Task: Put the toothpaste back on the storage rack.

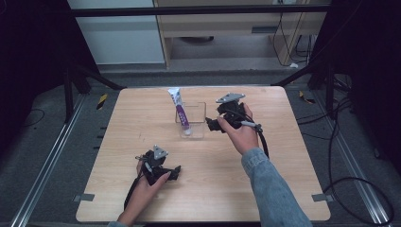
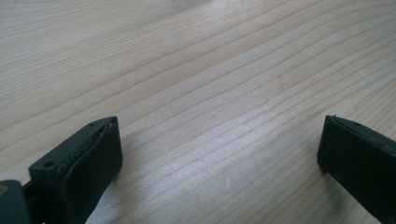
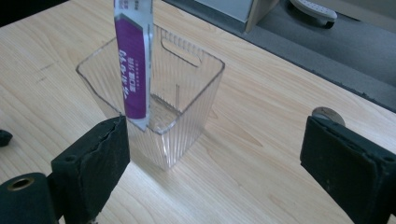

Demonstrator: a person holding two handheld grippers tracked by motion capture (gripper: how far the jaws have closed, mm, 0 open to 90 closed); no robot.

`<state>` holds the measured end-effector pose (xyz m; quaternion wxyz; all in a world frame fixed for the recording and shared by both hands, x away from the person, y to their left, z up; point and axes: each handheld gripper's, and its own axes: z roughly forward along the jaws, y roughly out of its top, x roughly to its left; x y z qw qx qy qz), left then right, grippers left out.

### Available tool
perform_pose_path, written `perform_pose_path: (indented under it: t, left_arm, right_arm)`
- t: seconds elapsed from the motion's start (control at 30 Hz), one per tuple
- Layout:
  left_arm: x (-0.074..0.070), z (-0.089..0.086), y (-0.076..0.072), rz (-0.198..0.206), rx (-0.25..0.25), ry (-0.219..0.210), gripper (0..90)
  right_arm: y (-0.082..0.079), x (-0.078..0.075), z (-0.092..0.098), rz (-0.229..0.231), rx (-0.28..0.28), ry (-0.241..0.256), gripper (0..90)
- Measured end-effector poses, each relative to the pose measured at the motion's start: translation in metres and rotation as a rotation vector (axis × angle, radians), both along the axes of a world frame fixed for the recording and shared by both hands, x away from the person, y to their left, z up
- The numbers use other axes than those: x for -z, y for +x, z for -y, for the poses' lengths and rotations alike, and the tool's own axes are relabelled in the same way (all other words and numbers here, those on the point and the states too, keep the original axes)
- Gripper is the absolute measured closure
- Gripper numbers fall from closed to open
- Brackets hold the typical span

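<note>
High view, item 1: wooden table [image 1: 283, 189], carrying a clear plastic box [image 1: 197, 124] at far centre. Item 2: purple and white tube [image 1: 181, 113], standing cap-down inside the box and leaning out over its far left rim.

Item 3: right gripper [image 1: 212, 124], held in the person's right hand [image 1: 242, 135], hovering just right of the box; right gripper view is showing its jaws spread wide with nothing between them, the box [image 3: 159, 116] and tube [image 3: 134, 70] lying just ahead toward the left jaw.

Item 4: left gripper [image 1: 176, 171], held in the left hand [image 1: 144, 191] and sitting low at near left, well apart from the box; left gripper view is showing jaws wide apart over bare wood [image 2: 196, 93].

Handling notes, judged: tube is looking light, soft-walled and smooth, liable to dent or slip; the flat upper end above the rim is offering the best hold. Box is looking light, rigid, thin-walled and easily tipped; a rim wall is suiting a pinch
</note>
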<state>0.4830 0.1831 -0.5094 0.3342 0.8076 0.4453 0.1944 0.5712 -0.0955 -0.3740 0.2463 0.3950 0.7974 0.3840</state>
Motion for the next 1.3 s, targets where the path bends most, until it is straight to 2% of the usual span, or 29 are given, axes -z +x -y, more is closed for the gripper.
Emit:
perform_pose_path:
  t: [0.37,0.7,1.3]
  left_arm:
    - [0.000,0.000,0.000,-0.001,0.002,0.003,0.0]
    - [0.000,0.000,0.000,-0.001,0.002,0.003,0.0]
    - [0.000,0.000,0.000,-0.001,0.001,0.002,0.0]
  right_arm:
    - [-0.010,0.015,0.022,-0.020,0.023,0.009,9.5]
    - [-0.017,0.027,0.039,-0.015,0.021,-0.015,9.6]
    - [-0.027,0.057,0.073,-0.026,0.070,-0.033,9.0]
